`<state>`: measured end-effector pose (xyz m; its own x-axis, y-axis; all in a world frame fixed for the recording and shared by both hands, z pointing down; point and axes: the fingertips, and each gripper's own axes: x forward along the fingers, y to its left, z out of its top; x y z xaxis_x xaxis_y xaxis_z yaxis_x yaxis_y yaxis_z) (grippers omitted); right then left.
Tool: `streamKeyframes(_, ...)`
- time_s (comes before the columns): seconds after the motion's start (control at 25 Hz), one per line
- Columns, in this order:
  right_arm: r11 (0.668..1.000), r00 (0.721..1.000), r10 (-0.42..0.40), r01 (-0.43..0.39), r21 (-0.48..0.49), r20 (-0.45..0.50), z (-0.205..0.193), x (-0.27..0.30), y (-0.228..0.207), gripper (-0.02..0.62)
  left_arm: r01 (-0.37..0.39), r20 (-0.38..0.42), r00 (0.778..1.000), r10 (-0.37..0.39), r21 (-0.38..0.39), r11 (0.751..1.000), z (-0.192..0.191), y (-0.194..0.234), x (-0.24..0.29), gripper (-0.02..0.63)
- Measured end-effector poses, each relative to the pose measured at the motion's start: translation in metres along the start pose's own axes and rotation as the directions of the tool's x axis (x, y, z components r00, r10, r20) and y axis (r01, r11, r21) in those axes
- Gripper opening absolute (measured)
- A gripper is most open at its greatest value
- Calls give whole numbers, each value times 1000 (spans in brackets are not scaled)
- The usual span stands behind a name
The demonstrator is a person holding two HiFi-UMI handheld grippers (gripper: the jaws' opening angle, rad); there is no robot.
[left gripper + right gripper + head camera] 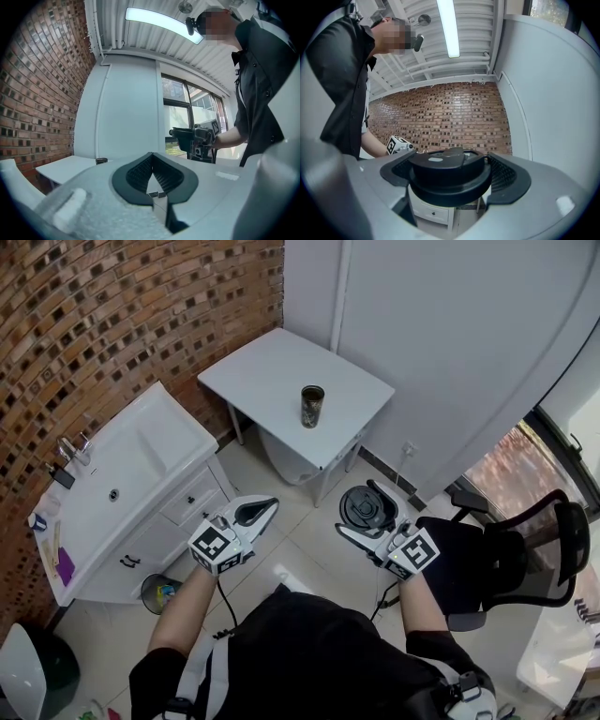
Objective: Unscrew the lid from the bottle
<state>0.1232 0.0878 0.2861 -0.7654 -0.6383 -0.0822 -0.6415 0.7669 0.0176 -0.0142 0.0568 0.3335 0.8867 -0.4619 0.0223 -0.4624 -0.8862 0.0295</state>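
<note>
The bottle, a dark patterned cylinder with an uncovered mouth, stands upright on a small white table ahead of me. Its rim peeks above the table edge in the left gripper view. My right gripper is shut on the round black lid, held well away from the bottle over the floor. In the right gripper view the lid fills the gap between the ribbed pads. My left gripper hangs level beside it, shut with nothing inside; its pads meet.
A white washbasin cabinet stands against the brick wall at left, with a small bin by its foot. A black office chair is at right. A white rounded object sits under the table. Tiled floor lies between.
</note>
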Motion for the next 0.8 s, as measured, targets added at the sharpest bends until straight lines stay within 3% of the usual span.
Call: streamKeyframes(0.8,1000,1000,-11,11,-11,9,-10,-3,-10,474,35,-2,999,-36,-27,999,-12,-9,7,2)
